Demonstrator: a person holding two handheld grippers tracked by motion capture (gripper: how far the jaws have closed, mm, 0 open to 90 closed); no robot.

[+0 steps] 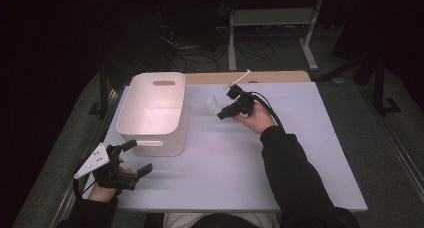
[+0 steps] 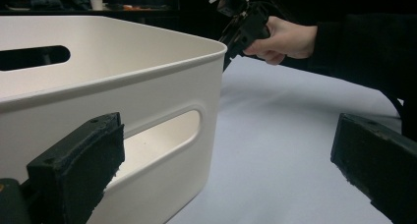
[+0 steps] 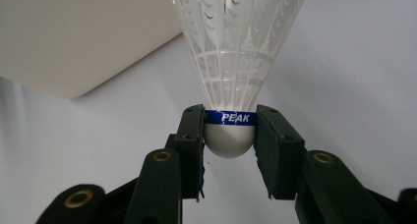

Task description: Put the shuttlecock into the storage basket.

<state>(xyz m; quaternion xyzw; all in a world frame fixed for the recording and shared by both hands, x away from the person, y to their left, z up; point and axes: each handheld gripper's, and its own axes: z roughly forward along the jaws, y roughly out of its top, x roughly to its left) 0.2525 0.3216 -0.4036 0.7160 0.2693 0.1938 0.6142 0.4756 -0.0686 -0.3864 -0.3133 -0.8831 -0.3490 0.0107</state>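
Observation:
A white plastic shuttlecock (image 3: 236, 62) with a blue band round its cork is pinched by the head between the pads of my right gripper (image 3: 230, 130). In the high view that gripper (image 1: 220, 113) hangs a little above the table, just right of the white bin (image 1: 152, 113), with the shuttlecock (image 1: 214, 104) pointing toward the bin. My left gripper (image 1: 134, 157) rests at the table's front left, jaws wide apart and nothing between them, right beside the bin's near wall (image 2: 123, 101).
The pale table (image 1: 240, 153) carries the bin at its left half. A wooden strip (image 1: 250, 77) runs along the far edge. Beyond it are a desk frame (image 1: 272, 33) and cables on the dark floor.

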